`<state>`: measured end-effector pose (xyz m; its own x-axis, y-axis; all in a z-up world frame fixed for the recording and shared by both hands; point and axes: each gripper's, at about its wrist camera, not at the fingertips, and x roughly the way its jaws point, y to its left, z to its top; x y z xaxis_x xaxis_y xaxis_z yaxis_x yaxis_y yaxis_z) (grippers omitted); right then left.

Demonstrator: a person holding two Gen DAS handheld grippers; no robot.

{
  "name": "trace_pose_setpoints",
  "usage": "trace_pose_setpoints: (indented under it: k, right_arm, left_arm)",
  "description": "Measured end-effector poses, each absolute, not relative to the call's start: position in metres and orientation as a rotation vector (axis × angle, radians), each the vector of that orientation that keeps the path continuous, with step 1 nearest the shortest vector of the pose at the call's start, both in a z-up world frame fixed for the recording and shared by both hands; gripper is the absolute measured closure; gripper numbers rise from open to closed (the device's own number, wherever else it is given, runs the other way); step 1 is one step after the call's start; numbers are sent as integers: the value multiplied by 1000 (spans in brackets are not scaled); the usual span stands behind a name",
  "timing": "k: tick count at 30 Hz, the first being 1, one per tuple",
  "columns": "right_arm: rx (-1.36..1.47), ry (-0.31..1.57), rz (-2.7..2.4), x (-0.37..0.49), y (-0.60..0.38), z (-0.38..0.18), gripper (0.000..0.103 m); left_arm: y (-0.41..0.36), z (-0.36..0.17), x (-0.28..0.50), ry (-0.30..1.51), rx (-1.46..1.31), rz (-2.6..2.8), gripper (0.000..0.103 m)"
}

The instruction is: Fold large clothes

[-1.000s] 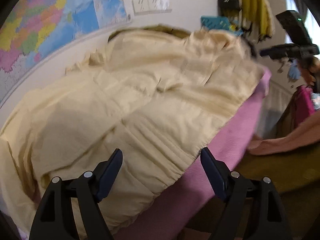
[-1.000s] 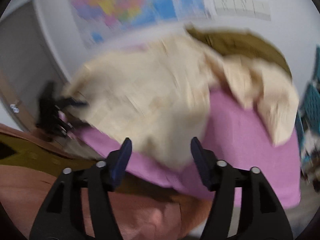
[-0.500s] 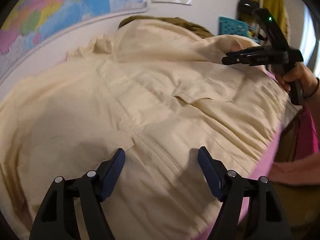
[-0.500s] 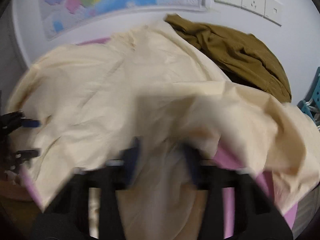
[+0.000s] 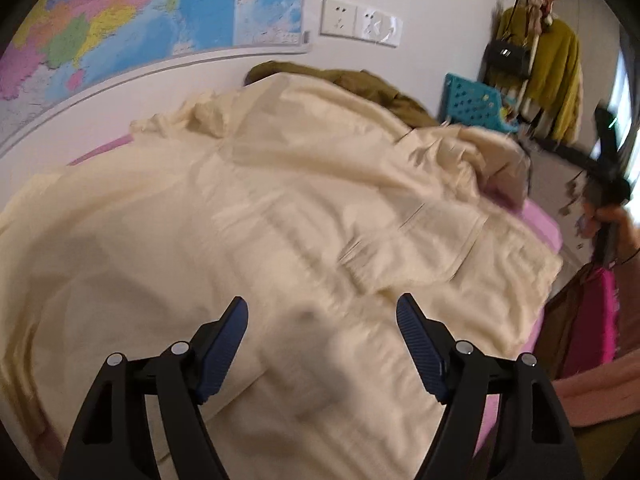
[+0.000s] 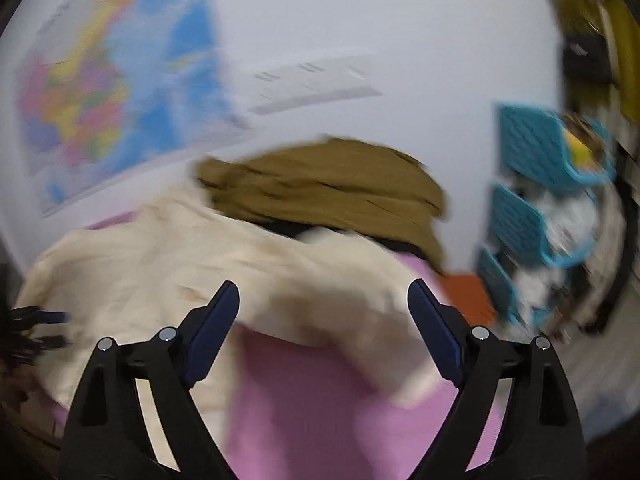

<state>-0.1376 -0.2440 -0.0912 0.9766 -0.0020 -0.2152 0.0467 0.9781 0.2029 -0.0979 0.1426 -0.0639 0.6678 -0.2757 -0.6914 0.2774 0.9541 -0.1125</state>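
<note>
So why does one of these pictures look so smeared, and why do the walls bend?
Right wrist view: heavy motion blur smears the map, olive garment and cream garment; only the right gripper stays sharp. Left wrist view: milder blur, map legible. Both: fisheye lens curves straight edges, dark corners.

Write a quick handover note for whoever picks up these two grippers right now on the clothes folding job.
Left gripper: open, nothing held, hovering over the cream garment.
Right gripper: jaws have just been opening, now wide with nothing between them, at the garment's right edge.
Where things are: the cream garment lies spread across the pink bed cover, with one part flipped over near the right side. An olive-brown garment is heaped behind it by the wall.
Done: at most one partial fold-over; the view is blurred.
Left: smooth it, finish the folds, then probably the olive-brown one.
</note>
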Motion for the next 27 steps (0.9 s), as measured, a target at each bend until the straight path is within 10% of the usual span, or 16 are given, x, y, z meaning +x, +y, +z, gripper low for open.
trace_pose_setpoints:
  k: [4, 6, 9, 19, 27]
  right_arm:
    - [221, 341, -71, -100, -277, -120, 22]
    - [248, 383, -17, -85, -284, -129, 57]
    - [305, 359, 91, -85, -288, -120, 83]
    - [-102, 199, 355, -166, -198, 69, 86]
    - [-443, 386, 624, -122, -15, 77, 69]
  left_arm:
    - [131, -57, -85, 758, -26, -363, 29]
    - [124, -55, -80, 760, -10, -363, 29]
    - [120, -53, -77, 764, 15, -360, 29]
    - [160, -20, -68, 710, -48, -316, 25]
    - [189, -3, -75, 645, -95, -251, 25]
